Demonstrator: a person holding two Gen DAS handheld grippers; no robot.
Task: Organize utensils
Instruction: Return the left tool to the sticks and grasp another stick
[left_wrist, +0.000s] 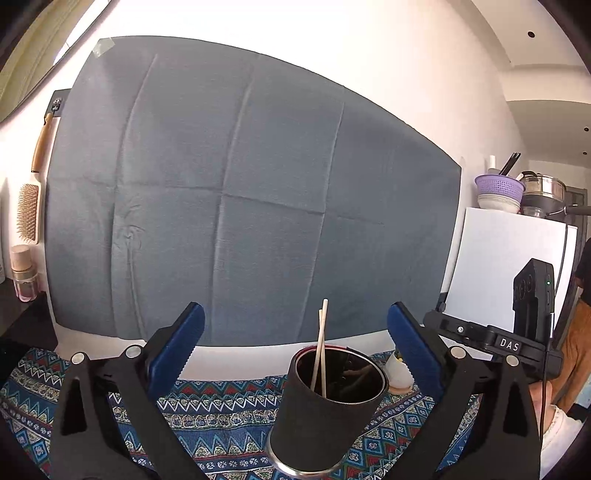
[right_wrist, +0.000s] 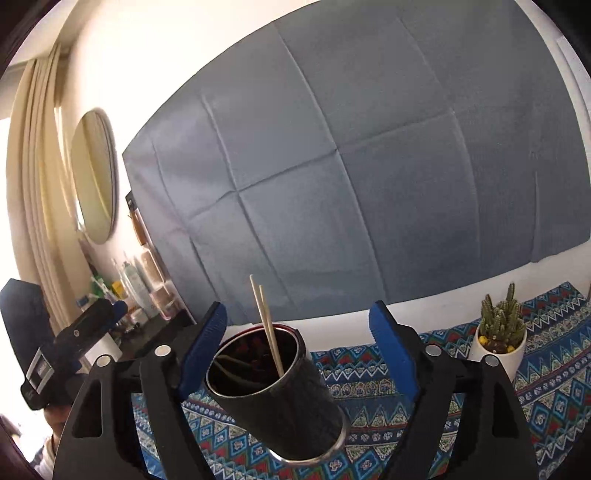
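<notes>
A black cup (left_wrist: 325, 413) with a steel rim stands on the patterned cloth, holding two pale wooden chopsticks (left_wrist: 321, 343) that lean out of its mouth. My left gripper (left_wrist: 295, 312) is open wide, and the cup sits low between its blue pads (left_wrist: 184, 332) without touching them. In the right wrist view the same cup (right_wrist: 280, 398) and chopsticks (right_wrist: 267, 325) lie toward the left pad. The right gripper (right_wrist: 297, 312) is open too, with nothing held. Each gripper's body shows at the edge of the other's view.
A blue, red and white patterned tablecloth (right_wrist: 443, 398) covers the table. A small cactus in a white pot (right_wrist: 498, 339) stands right of the cup. A grey cloth (left_wrist: 240, 184) hangs on the wall behind. Bottles (right_wrist: 147, 288) and a round mirror are at the left, a white fridge (left_wrist: 509, 258) at the right.
</notes>
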